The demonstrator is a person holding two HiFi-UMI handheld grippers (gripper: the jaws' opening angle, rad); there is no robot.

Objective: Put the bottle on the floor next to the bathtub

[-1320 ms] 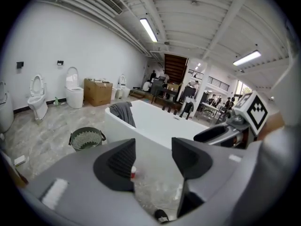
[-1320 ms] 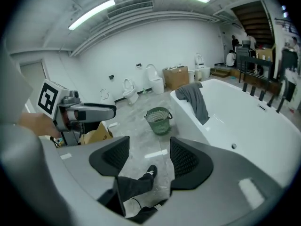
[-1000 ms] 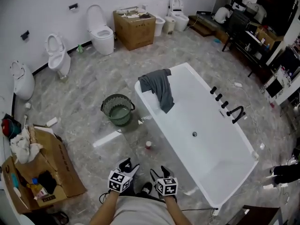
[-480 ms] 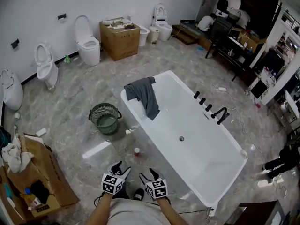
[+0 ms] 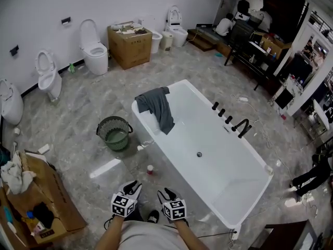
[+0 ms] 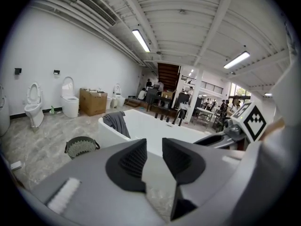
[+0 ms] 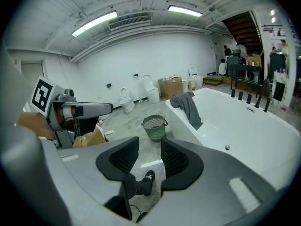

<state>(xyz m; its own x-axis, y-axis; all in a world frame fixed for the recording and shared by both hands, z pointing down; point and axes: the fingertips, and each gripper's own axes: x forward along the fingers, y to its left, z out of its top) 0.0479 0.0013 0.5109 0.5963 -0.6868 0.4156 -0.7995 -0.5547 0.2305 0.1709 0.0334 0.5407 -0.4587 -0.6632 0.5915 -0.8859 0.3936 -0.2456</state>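
On the floor beside the bathtub (image 5: 223, 178), the bottle (image 5: 150, 169) seems upright, ahead, midway between left gripper (image 5: 132, 185) and right gripper (image 5: 166, 192). I read both empty, jaws just narrowed, not clenched.

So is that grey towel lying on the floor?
No, the grey towel hangs over the rim at the far end of the white bathtub, off the floor.

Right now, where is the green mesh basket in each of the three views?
Head view: green basket left of centre.
Left gripper view: green basket at lower left.
Right gripper view: green basket at centre.
Shared landmark: grey towel on the bathtub rim, right of the basket everywhere.
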